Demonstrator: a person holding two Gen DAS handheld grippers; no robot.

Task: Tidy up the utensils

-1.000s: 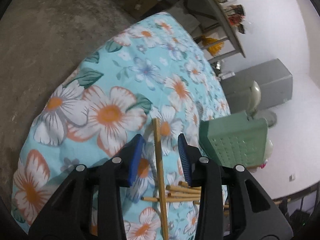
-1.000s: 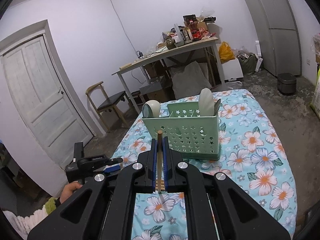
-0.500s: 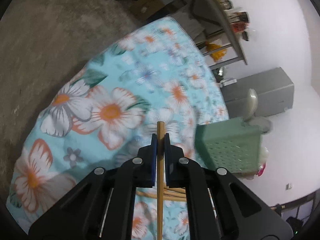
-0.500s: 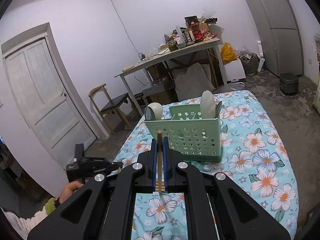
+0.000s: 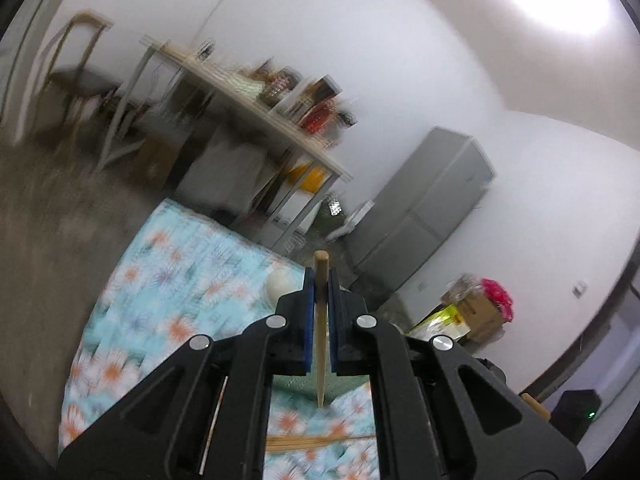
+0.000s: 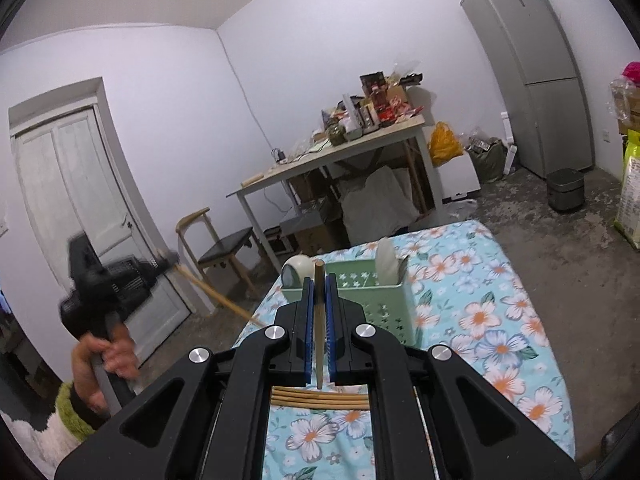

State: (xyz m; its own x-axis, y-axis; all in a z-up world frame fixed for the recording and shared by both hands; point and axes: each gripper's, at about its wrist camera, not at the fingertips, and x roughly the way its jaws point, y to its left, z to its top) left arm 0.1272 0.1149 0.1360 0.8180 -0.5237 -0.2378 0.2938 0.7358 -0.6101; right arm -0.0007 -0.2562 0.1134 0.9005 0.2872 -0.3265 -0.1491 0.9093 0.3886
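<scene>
In the left wrist view my left gripper [image 5: 321, 280] is shut on a wooden chopstick [image 5: 321, 332], which hangs clear above the floral cloth [image 5: 180, 272]. The picture is blurred by motion. The right wrist view shows that same left gripper [image 6: 168, 258] raised at the left, its chopstick [image 6: 216, 296] slanting down toward the table edge. My right gripper [image 6: 319, 284] is shut on another chopstick [image 6: 319, 320], just in front of the green utensil caddy [image 6: 376, 300]. White spoons [image 6: 386, 264] stand in the caddy. Several loose chopsticks [image 6: 320, 398] lie on the cloth under the right gripper.
A person's hand [image 6: 108, 356] holds the left gripper's handle. Beyond the table stand a cluttered desk [image 6: 340, 148], a wooden chair [image 6: 224, 248], a grey fridge [image 6: 536, 76], a small bin [image 6: 564, 190] and a white door [image 6: 68, 208]. Bare concrete floor surrounds the table.
My left gripper closed on a chopstick lying on the cloth, then lifted it high while rolling. The right gripper drifted slightly, still shut on its chopstick.
</scene>
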